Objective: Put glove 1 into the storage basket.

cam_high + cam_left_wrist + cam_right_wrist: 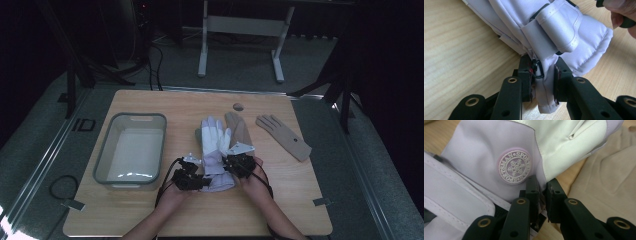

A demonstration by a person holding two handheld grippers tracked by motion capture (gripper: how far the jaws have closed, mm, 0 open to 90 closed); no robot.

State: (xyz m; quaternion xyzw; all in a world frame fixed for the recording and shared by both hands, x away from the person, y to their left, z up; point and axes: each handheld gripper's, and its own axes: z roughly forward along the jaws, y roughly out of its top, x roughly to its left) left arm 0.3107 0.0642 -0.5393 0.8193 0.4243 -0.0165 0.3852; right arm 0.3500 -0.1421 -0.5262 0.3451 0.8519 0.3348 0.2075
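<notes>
Gripping the white ski glove (216, 150) at its cuff, left tongs (192, 181) and right tongs (239, 165) flank it; fingers point away along the tabletop (150, 215).

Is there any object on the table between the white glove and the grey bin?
Nothing visible does. The white glove, pinched at its cuff by both grippers, lies right of the grey bin, with bare table between them.

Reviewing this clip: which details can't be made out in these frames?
- Small round thing near the table's far edge, high view: too small to identify.
- Beige glove beside the white glove, high view: partly covered by it.
- Right gripper's hold, right gripper view: the pinched edge is hidden between the jaws.
- Bin contents, high view: glare.
</notes>
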